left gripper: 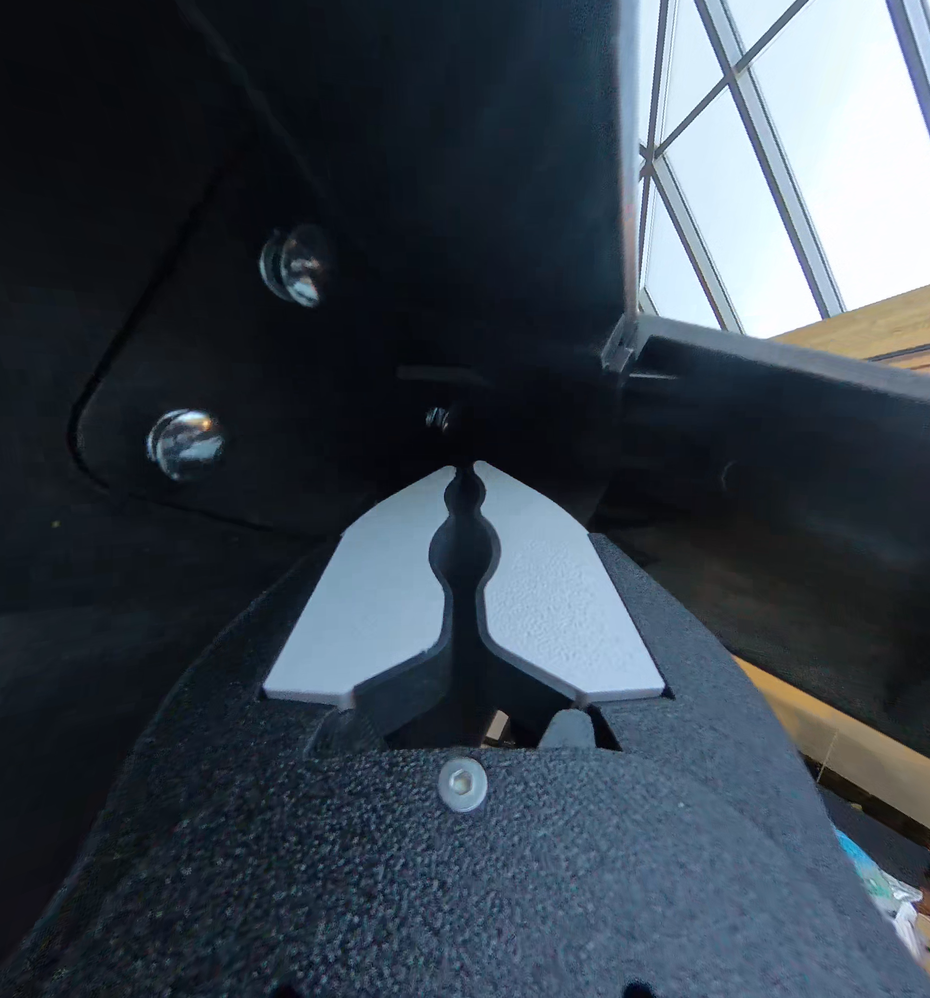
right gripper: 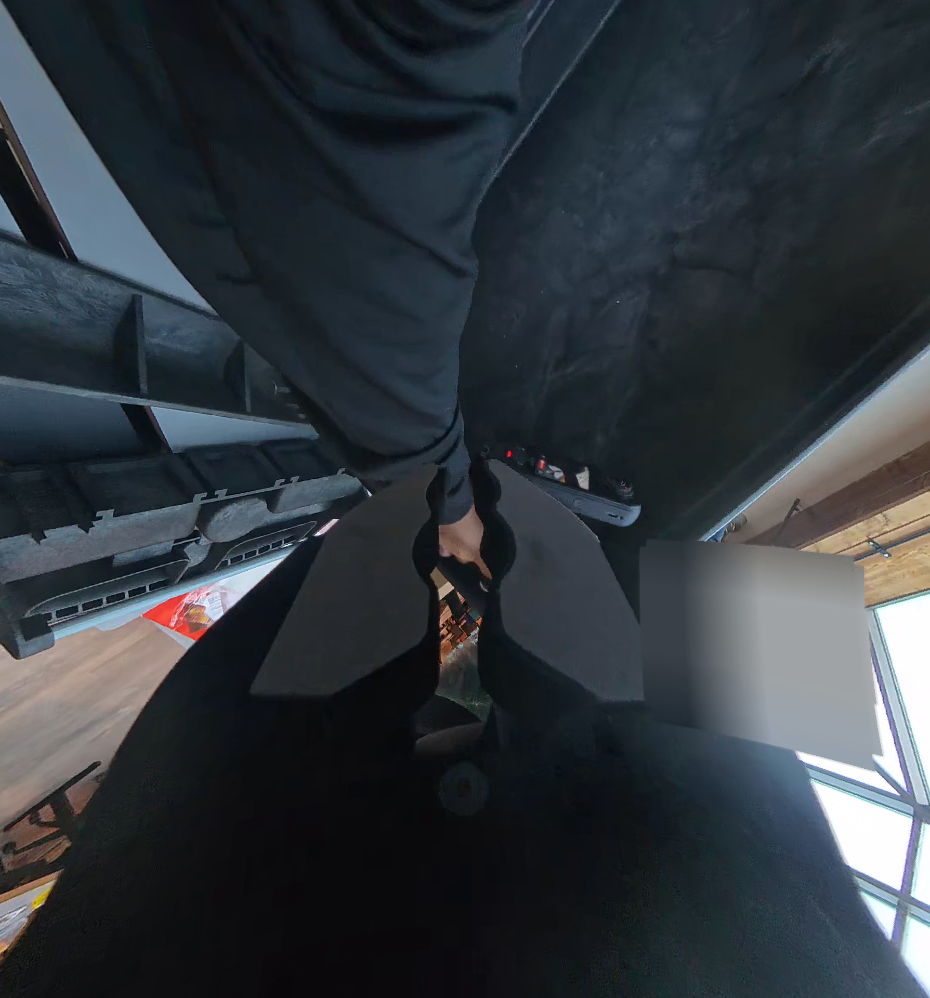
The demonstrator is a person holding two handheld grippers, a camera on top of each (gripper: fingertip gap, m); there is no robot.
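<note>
The left gripper, clenched empty, nearly touches a rigid black bolted plate ahead; the right gripper, likewise clenched, points at a soft dark sleeve.

Light grey fingers on a speckled black, grainy left gripper. Behind it a matte black panel with shiny silver bolts. Upper right: pale white-blue window, grey-white crossing bars. Tan wood grain strip right of centre. In the right wrist view, right gripper near black, fingers dull brown-grey in shadow. Black creased sleeve top centre, black mottled surface upper right, red packet at left, brown wood floor lower left.
</note>
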